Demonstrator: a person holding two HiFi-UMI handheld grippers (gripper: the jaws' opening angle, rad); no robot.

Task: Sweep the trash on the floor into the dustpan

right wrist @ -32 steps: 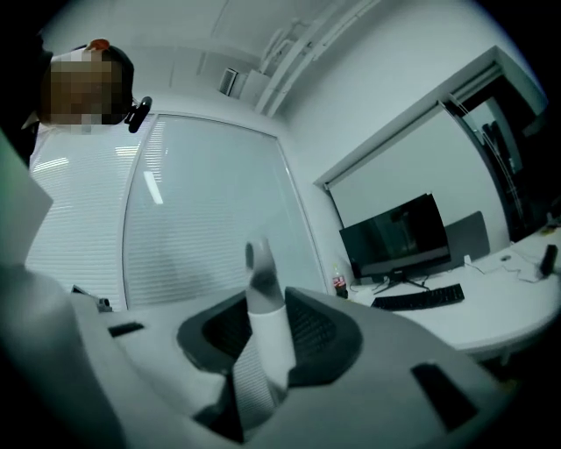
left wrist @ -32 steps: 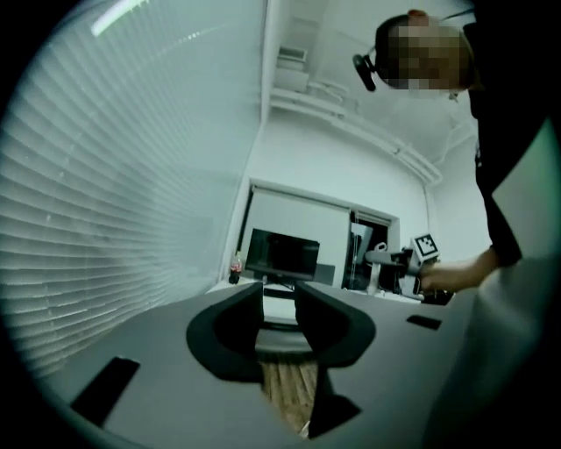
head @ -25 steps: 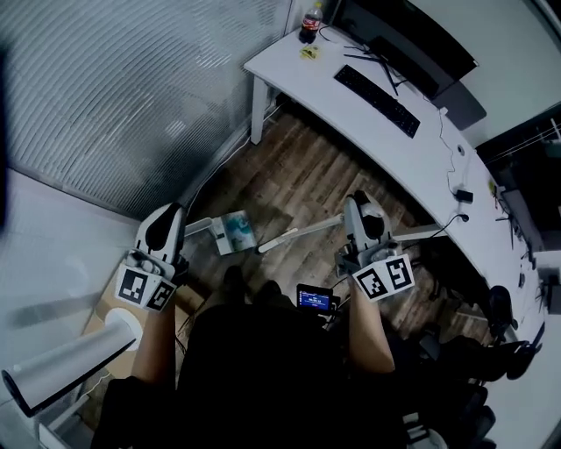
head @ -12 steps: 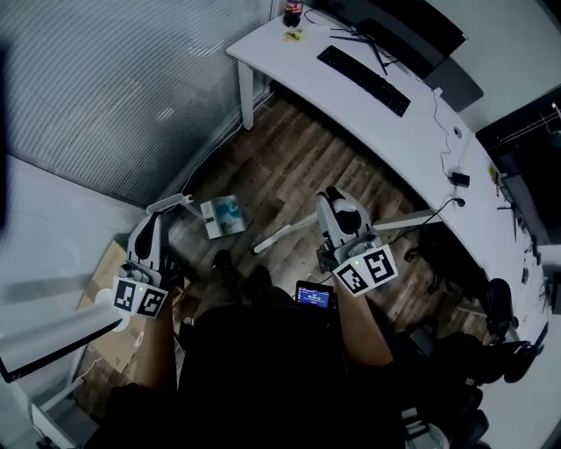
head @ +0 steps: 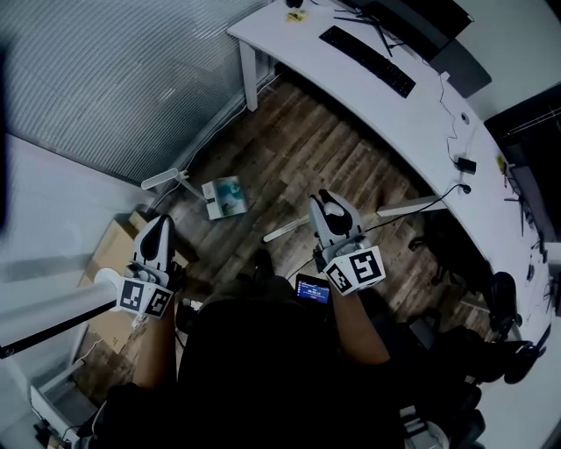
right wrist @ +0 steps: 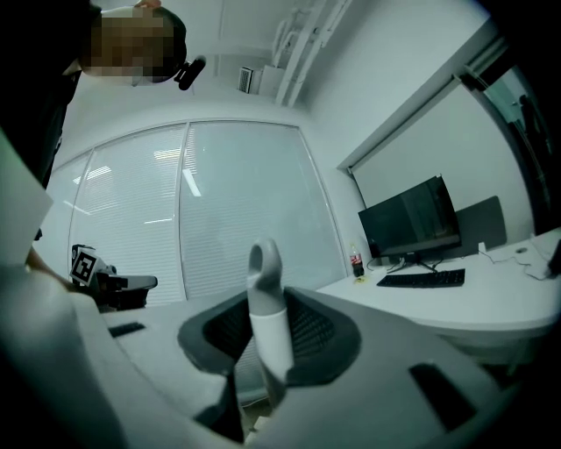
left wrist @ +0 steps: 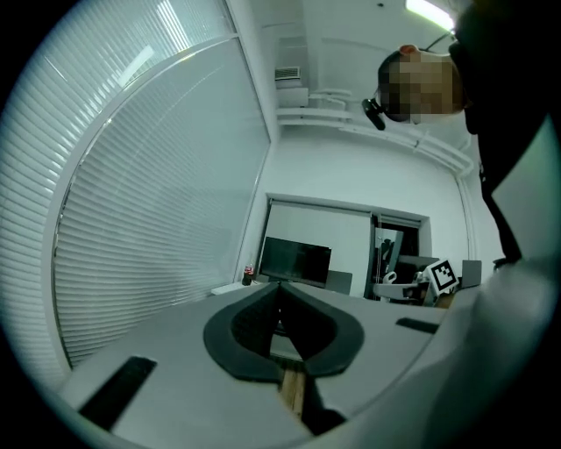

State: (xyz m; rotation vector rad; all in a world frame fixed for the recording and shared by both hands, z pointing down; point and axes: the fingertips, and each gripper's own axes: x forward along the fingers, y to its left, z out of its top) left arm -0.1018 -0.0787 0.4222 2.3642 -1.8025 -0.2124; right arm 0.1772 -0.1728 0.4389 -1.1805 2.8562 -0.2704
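Between the pads of my right gripper (right wrist: 267, 326) stands a white broom handle (right wrist: 263, 307). The jaws are clamped on it, and its grey hanging loop rises just above them. From the head view, the shaft runs out to the left of that gripper and slants down toward the wood floor (head: 307, 149).

My left gripper (left wrist: 280, 302) has its jaws pressed together with nothing between them; only a strip of floor shows below the pads. It hangs over the edge of a cardboard box (head: 110, 254) that sits on the floor by the blinds (head: 114, 79).

The dustpan (head: 224, 196) lies on the floor ahead of the left gripper and apart from it, roughly between my two grippers but farther out. Its white handle points left toward the blinds. Its face is pale with something teal on it, and I cannot tell whether that is trash or print.

Farther out, a long white desk (head: 421, 114) curves across the far side of the floor. It carries a black keyboard (head: 368, 48) and, behind that, a dark monitor (head: 412, 13).
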